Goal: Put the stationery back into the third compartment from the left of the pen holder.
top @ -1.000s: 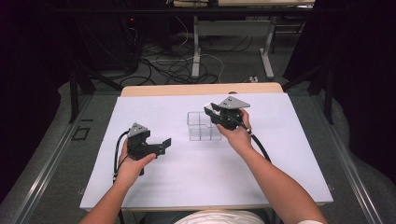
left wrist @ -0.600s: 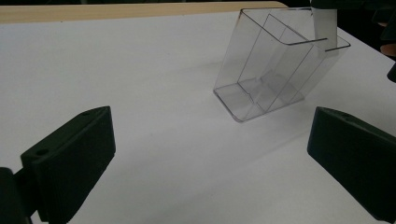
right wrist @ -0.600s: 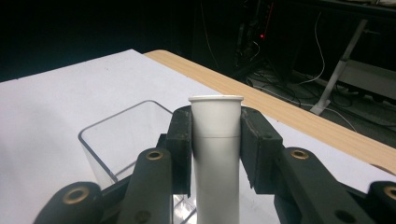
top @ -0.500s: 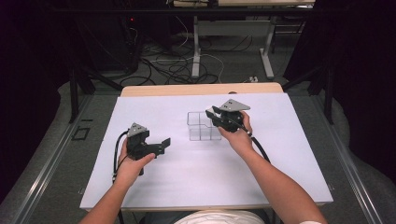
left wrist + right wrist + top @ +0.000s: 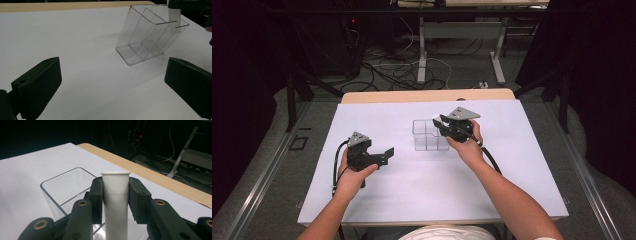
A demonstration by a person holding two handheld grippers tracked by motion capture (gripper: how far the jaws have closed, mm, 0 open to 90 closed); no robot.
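I have a desk [image 5: 377, 200] with a white cover, wood edge at the far side. On it, near the middle, stands a clear box [image 5: 428, 135] with inner partitions; it is open at the top.

My right gripper [image 5: 443, 125] hangs over the box's right-hand side. Its jaws are pressed on a white tube [image 5: 115, 202], pinching it just below the rim. In the right gripper view the tube stands upright between the pads, long axis vertical, rim uppermost, its lower part running down out of the picture. In the left gripper view the tube [image 5: 173, 22] shows above the box's [image 5: 147, 37] near corner, its lower end about level with the rim; I cannot tell whether it has entered a compartment.

My left gripper [image 5: 388, 155] is well apart from the box, to its left, jaws spread and holding nothing, pointed toward it.

Judgement: the right hand is the nearer and the working one. The coming move turns on the tube's axis staying vertical and lying directly over one compartment, clear of the partitions, before lowering.
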